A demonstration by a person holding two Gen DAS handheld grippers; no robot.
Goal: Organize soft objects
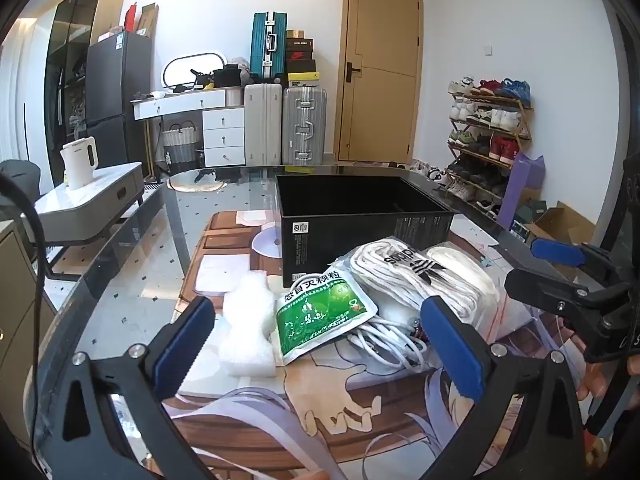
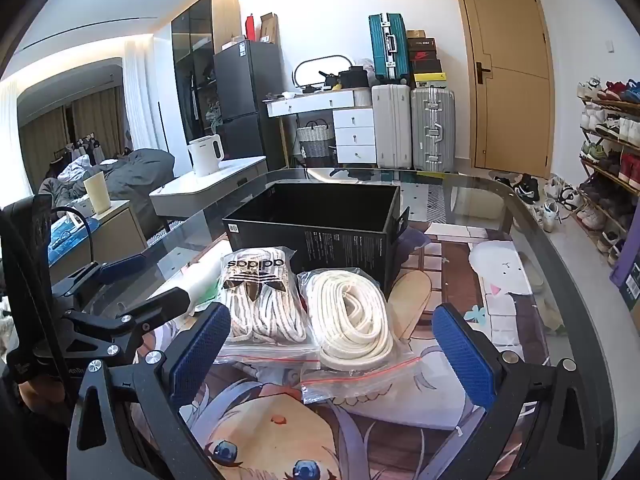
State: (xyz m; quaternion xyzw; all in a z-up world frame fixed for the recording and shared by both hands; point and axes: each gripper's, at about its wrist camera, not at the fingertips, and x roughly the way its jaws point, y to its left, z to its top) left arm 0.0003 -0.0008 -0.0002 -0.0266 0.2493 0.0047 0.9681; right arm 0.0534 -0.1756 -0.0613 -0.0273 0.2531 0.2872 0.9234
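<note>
An open black box (image 1: pixel 352 232) stands on the glass table, also in the right wrist view (image 2: pixel 320 232). In front of it lie a green pouch (image 1: pixel 320 316), white foam wrap (image 1: pixel 244 328), a white cable bundle (image 1: pixel 384 340), an adidas bag of white laces (image 2: pixel 260 300) and a clear bag of cream cord (image 2: pixel 352 320). My left gripper (image 1: pixel 316 336) is open, low over the table, framing the green pouch. My right gripper (image 2: pixel 332 340) is open, just in front of the two bags. Both are empty.
A printed mat (image 2: pixel 500 300) lies under the glass. A side table with a white kettle (image 1: pixel 80 162) stands to the left. Suitcases (image 1: pixel 304 124), a door and a shoe rack (image 1: pixel 488 132) are beyond. The table edge (image 2: pixel 560 248) curves at right.
</note>
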